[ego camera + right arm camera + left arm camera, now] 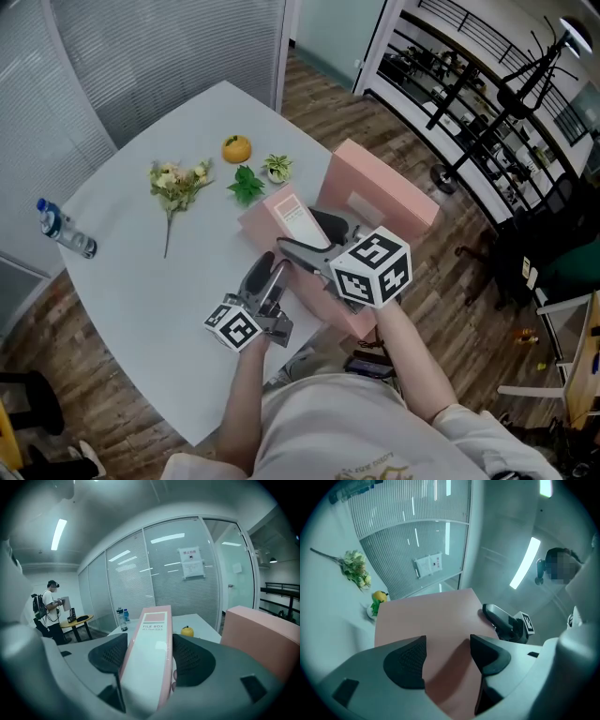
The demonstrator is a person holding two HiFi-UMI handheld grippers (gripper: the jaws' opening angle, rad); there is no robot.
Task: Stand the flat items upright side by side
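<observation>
Right gripper view: file box (pixel 152 634) between tongs (pixel 149 649)

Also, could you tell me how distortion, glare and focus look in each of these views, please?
Left gripper view: heavy fisheye curve, dark round vignette, the ceiling light blown out. Right gripper view: same fisheye, yet the file box print reads sharply. Head view: even light, soft shadows on the table.
</observation>
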